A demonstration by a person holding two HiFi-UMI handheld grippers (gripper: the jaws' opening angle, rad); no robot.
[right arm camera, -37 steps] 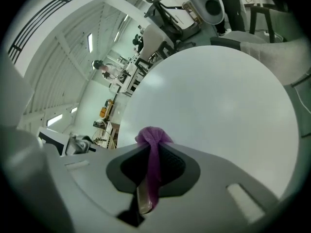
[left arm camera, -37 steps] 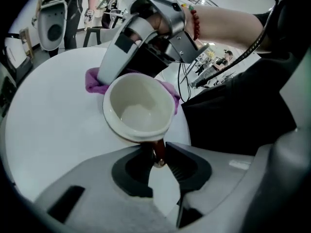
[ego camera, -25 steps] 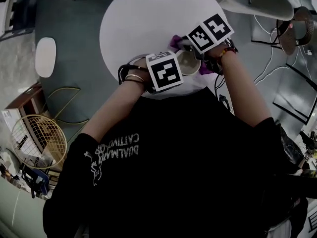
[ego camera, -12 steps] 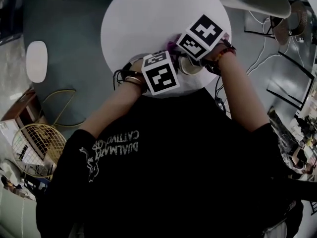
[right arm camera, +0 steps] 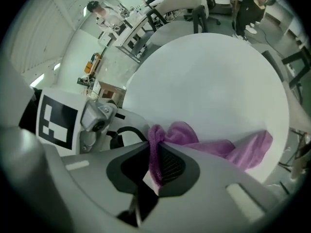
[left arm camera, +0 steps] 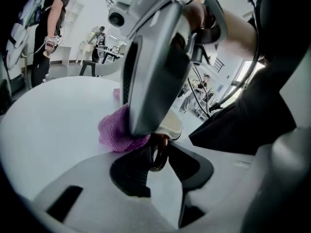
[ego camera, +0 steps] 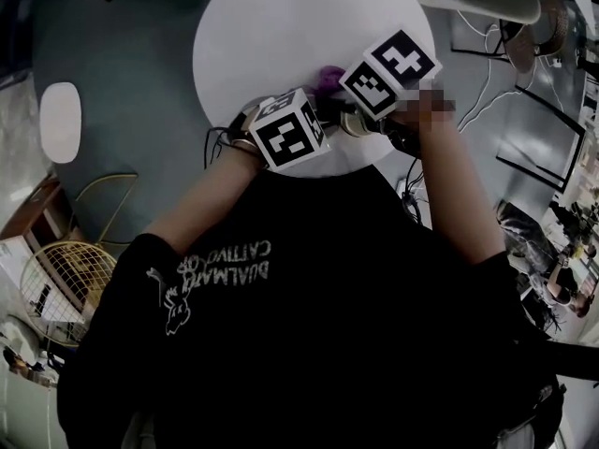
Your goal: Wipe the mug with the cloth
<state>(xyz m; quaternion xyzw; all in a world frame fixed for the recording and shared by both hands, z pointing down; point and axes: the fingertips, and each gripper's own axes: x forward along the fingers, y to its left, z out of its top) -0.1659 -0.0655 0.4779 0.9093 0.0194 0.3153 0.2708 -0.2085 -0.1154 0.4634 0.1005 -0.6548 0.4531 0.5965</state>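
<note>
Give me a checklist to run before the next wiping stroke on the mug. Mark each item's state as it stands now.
1. Cloth pinched in the right hand-held gripper: ok.
2. Mug handle between the jaws of the left hand-held gripper: ok.
3. Left grip firm on the handle: cannot tell. The jaws have just been opening, and the pads sit close on either side of the handle.
4. Mug resting steady on the table: cannot tell, its base is hidden.
5. Cloth in contact with the mug: cannot tell, the right hand-held gripper blocks the spot.
</note>
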